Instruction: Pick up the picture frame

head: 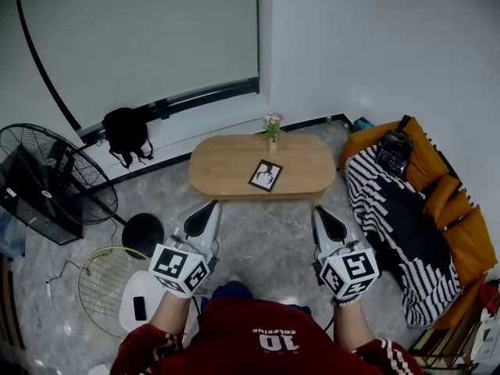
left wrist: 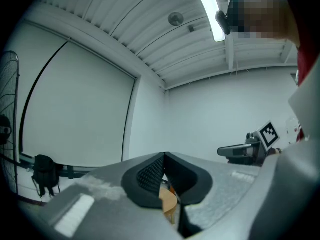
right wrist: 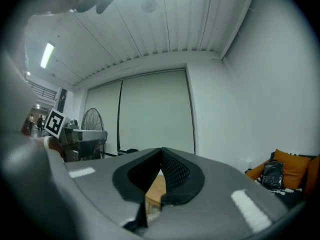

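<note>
The picture frame (head: 266,175), dark-edged with a dark figure on white, lies flat on the oval wooden coffee table (head: 219,170), right of the table's middle. My left gripper (head: 208,208) is held level over the floor, short of the table's near edge and left of the frame, jaws shut and empty. My right gripper (head: 323,214) is at the same distance on the right, also shut on nothing. In the left gripper view the left gripper (left wrist: 163,156) shows jaw tips meeting; a sliver of the table (left wrist: 168,201) shows below. The right gripper (right wrist: 161,150) looks the same, with table (right wrist: 156,190) beneath.
A small vase of flowers (head: 272,126) stands at the table's far edge. A floor fan (head: 47,174) and a black bag (head: 127,133) are to the left, a wire rack (head: 105,280) on the floor nearby. An orange sofa (head: 449,209) with a striped blanket (head: 391,209) lines the right side.
</note>
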A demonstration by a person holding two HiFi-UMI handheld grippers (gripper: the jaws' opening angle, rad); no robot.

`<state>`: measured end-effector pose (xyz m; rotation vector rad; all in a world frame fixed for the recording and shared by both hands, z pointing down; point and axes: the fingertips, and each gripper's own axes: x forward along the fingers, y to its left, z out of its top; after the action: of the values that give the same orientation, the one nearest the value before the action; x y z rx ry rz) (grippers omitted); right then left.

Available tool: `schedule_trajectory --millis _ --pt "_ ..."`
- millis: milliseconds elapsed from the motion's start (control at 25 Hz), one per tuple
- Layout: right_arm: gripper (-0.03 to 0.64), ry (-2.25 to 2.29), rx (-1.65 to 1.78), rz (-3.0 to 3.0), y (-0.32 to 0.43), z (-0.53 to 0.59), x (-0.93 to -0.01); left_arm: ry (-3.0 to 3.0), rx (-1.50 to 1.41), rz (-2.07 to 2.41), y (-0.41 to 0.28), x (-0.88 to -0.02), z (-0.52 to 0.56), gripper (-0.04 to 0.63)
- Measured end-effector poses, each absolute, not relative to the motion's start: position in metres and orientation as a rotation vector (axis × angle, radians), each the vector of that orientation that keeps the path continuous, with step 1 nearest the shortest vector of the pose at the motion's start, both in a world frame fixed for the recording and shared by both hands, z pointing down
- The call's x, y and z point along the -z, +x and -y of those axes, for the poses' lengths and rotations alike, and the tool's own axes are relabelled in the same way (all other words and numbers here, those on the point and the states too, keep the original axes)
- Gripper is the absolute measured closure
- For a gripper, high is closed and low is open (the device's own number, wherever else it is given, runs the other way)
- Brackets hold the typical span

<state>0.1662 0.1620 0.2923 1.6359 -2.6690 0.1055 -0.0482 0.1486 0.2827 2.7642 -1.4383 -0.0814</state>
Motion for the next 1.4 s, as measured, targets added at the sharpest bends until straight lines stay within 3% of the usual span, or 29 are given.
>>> schedule_trajectory --millis 1400 --pt "0.618 1.566 -0.200 2.581 0.096 -0.017 -0.318 2.701 0.035 1.345 -0.108 -0.310 0.005 0.592"
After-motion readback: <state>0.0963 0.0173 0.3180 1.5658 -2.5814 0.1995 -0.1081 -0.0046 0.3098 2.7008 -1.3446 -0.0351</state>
